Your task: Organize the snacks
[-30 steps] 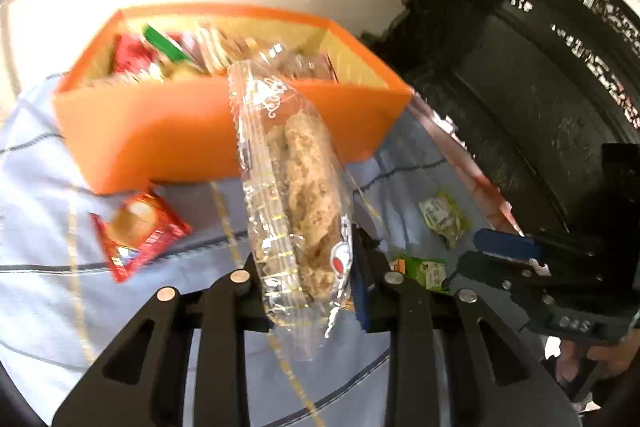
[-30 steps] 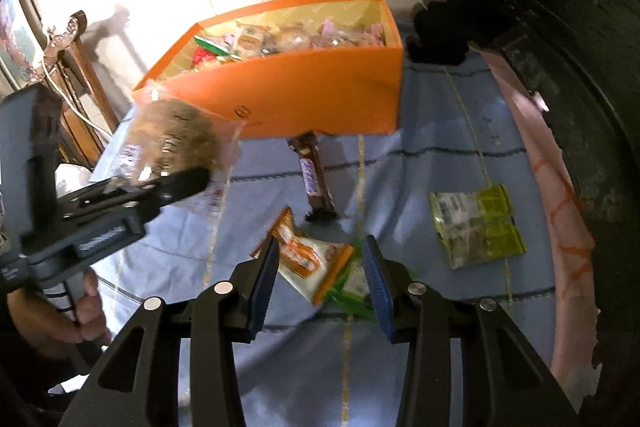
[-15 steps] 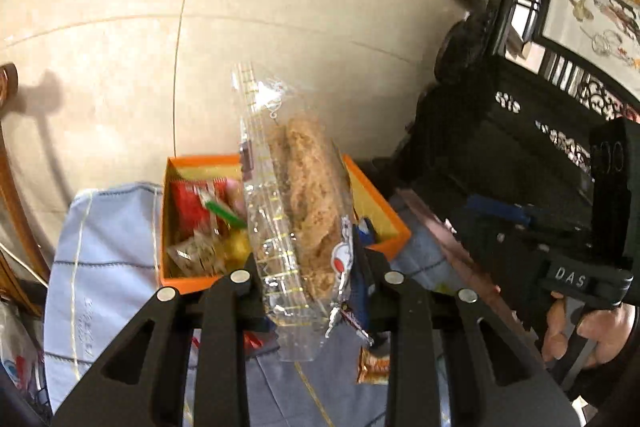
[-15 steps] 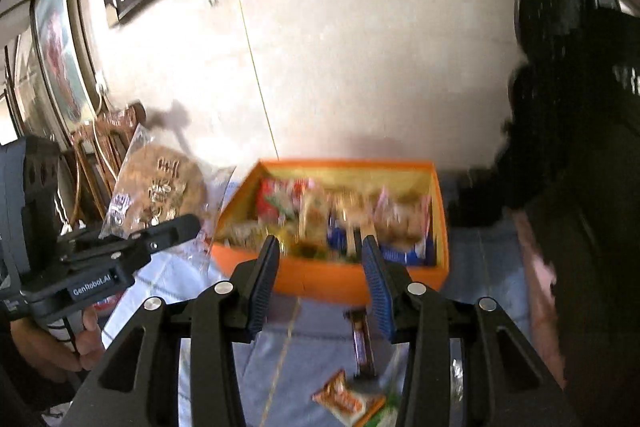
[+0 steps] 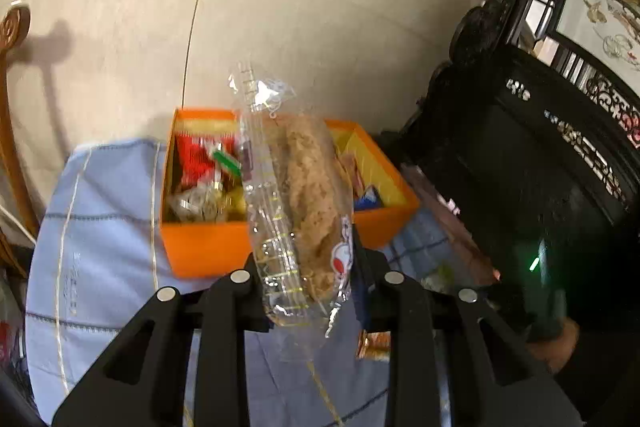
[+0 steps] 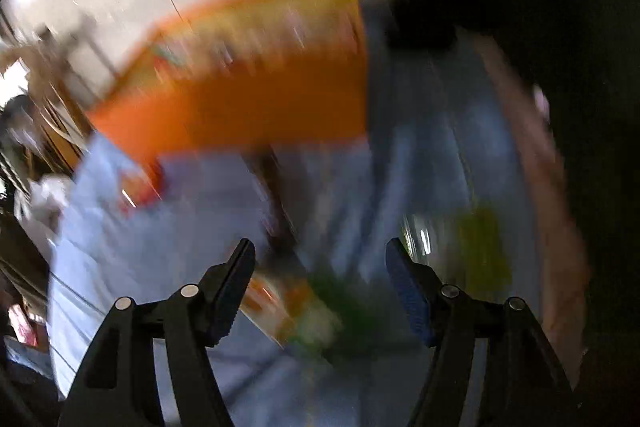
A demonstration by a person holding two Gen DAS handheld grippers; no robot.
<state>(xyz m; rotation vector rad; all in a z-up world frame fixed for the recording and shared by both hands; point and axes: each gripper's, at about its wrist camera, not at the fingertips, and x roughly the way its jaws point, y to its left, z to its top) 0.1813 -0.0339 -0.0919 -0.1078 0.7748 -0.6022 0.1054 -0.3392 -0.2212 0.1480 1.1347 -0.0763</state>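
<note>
My left gripper is shut on a clear bag of brown biscuits and holds it upright in the air, in front of the orange box. The box holds several wrapped snacks, among them a red packet. My right gripper is open and empty, above the blue cloth. Its view is badly blurred. Below its fingers lie an orange packet, a green packet and a yellow-green packet. The orange box shows there too.
A blue tablecloth covers the table. Dark carved wooden furniture stands on the right. A wooden chair back is at the left. An orange packet lies on the cloth under my left gripper.
My left gripper has lifted the biscuit bag and now looks down into the box from higher. My right gripper swung up, then back down toward the cloth, and has opened wider.
</note>
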